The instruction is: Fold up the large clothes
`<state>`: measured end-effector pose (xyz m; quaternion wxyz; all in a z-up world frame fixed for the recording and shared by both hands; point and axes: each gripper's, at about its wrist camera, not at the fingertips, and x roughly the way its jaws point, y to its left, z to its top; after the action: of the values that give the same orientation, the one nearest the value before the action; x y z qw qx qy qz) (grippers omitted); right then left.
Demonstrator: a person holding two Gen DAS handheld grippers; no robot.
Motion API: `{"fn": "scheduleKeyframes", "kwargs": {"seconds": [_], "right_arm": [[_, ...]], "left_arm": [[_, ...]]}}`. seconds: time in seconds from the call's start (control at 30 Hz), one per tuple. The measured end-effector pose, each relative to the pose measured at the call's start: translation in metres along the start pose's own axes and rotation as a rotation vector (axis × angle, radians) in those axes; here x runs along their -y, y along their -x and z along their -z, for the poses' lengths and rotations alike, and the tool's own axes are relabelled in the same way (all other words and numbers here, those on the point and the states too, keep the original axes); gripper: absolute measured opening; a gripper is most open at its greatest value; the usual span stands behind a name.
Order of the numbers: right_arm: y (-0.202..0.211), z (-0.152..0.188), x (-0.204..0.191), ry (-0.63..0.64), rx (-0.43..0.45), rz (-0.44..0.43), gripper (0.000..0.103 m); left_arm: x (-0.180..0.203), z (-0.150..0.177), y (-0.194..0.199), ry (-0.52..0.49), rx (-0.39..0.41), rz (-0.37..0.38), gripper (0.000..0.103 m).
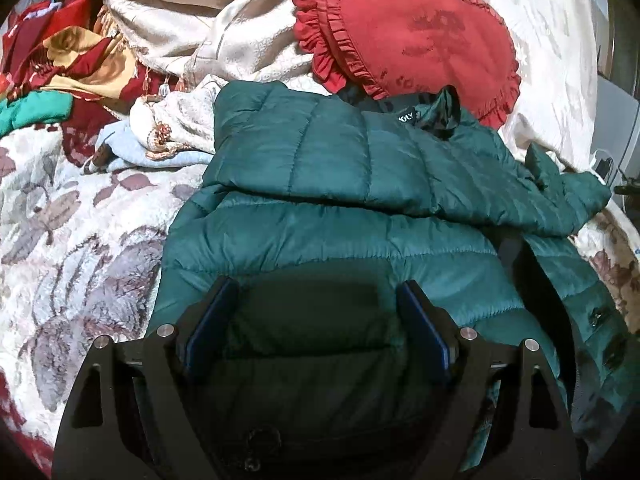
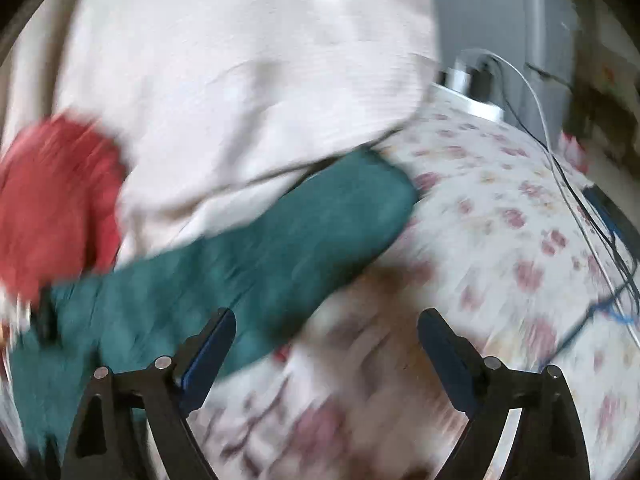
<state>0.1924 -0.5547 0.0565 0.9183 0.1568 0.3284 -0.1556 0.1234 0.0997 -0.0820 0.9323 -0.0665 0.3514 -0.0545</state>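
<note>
On the flowered bedspread (image 1: 80, 240), one green jacket (image 1: 360, 208) and one red pillow (image 1: 404, 32) are lying; left gripper (image 1: 316, 292) and right gripper (image 2: 326, 320) are hovering wide open, gripping nothing.

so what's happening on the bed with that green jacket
A person with a two-finger gripper in each hand is folding a dark green quilted puffer jacket on a floral bedspread. The left gripper hovers open over the jacket's lower body, gripping nothing. The right gripper, also open, is near a green sleeve; that view is blurred. A red ruffled cushion lies beyond the collar.
</note>
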Motion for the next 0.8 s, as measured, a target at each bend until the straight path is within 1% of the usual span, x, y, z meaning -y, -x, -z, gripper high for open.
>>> {"fn": "scheduleKeyframes", "kwargs": {"seconds": [0.07, 0.1, 0.2, 0.27, 0.3, 0.33, 0.37, 0.4, 0.43, 0.47, 0.5, 0.53, 0.6, 0.73, 0.8], "right_arm": [[-0.022, -0.021, 0.024, -0.032, -0.025, -0.031, 0.092], [-0.036, -0.028, 0.029, -0.045, -0.039, -0.052, 0.092], [-0.072, -0.040, 0.048, -0.120, -0.067, -0.080, 0.090], [-0.079, -0.043, 0.045, -0.080, 0.001, -0.083, 0.090], [-0.083, -0.043, 0.040, -0.051, 0.000, -0.065, 0.090], [-0.086, -0.044, 0.031, 0.006, 0.009, -0.030, 0.088], [-0.090, -0.044, 0.021, 0.069, 0.001, 0.019, 0.084], [-0.093, -0.044, 0.017, 0.107, 0.000, 0.055, 0.059], [-0.092, -0.043, 0.014, 0.123, -0.001, 0.065, 0.029], [-0.087, -0.043, 0.015, 0.102, -0.001, 0.032, 0.023], [-0.081, -0.042, 0.015, 0.088, 0.013, 0.028, 0.019], [-0.070, -0.042, 0.012, 0.096, 0.043, 0.050, 0.017], [-0.044, -0.040, 0.004, 0.133, 0.097, 0.090, 0.017], [0.024, -0.043, 0.000, 0.150, 0.191, 0.145, 0.017], [0.056, -0.041, -0.004, 0.171, 0.229, 0.152, 0.017]], "left_arm": [[-0.001, -0.001, -0.001, 0.007, 0.005, 0.006, 0.084], [-0.001, -0.001, -0.001, 0.010, 0.007, 0.007, 0.084], [-0.001, -0.001, 0.000, 0.012, 0.011, 0.007, 0.084], [-0.001, -0.001, 0.000, 0.011, 0.009, 0.007, 0.084], [-0.001, -0.001, -0.001, 0.011, 0.009, 0.008, 0.084], [-0.002, -0.001, -0.001, 0.012, 0.009, 0.009, 0.084], [-0.001, -0.001, 0.000, 0.011, 0.009, 0.008, 0.084], [-0.001, -0.001, 0.000, 0.012, 0.009, 0.008, 0.084], [-0.001, -0.001, 0.000, 0.012, 0.010, 0.008, 0.084], [-0.001, -0.001, 0.000, 0.013, 0.010, 0.009, 0.084], [-0.001, -0.001, 0.000, 0.013, 0.010, 0.009, 0.084], [-0.001, -0.002, 0.000, 0.014, 0.010, 0.010, 0.084], [-0.001, -0.001, 0.000, 0.015, 0.011, 0.011, 0.084], [0.000, -0.003, 0.000, 0.022, 0.014, 0.018, 0.084], [-0.001, -0.002, 0.001, 0.027, 0.016, 0.022, 0.084]]}}
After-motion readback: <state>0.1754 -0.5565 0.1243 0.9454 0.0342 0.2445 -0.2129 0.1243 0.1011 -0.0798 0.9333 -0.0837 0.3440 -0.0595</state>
